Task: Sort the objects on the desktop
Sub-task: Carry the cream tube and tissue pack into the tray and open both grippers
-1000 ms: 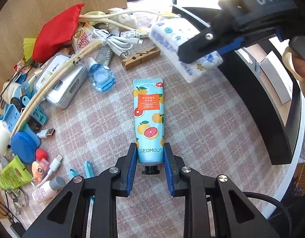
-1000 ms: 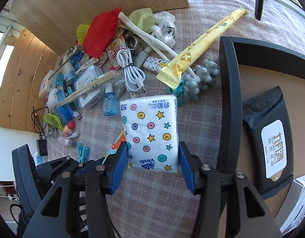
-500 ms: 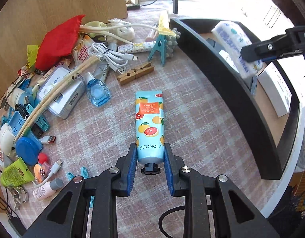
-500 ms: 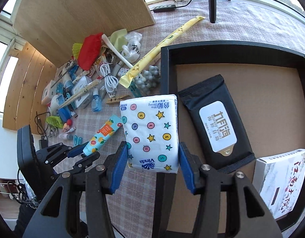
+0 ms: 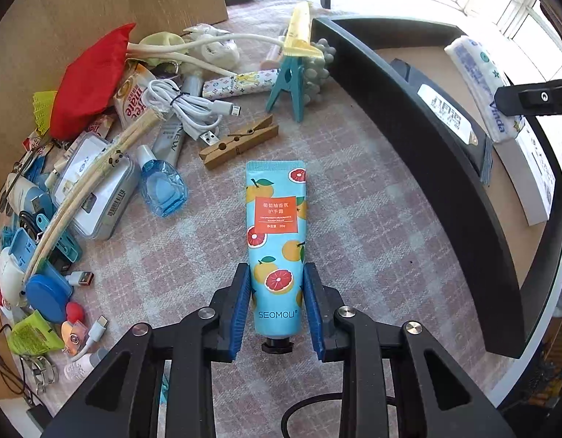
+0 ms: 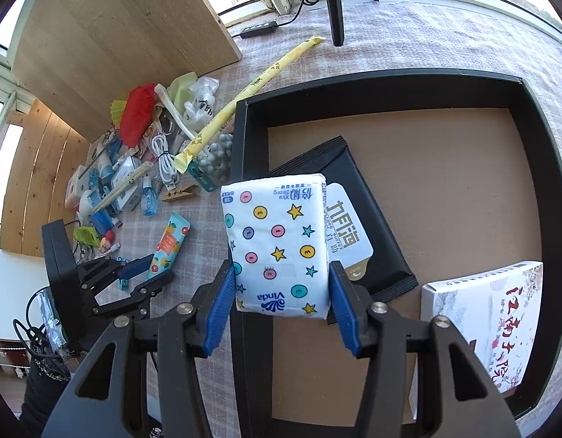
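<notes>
Tube [image 5: 275,233]: hand cream, flat on the checked cloth [image 5: 357,219] left of the tray [image 5: 419,153]; long axis runs straight away from the left gripper [image 5: 277,310], crimped end far, black cap near.
Left gripper: jaws opening, pads flanking the tube's cap end, a slight gap showing on each side; grip released.
Tissue pack [image 6: 277,244]: upright in the right gripper [image 6: 281,306], clamped between both pads, jaws wide; held above the tray's left wall, over the black wipes pack [image 6: 375,226].
Clothespin [image 5: 239,142]: just beyond the tube's far end.
</notes>
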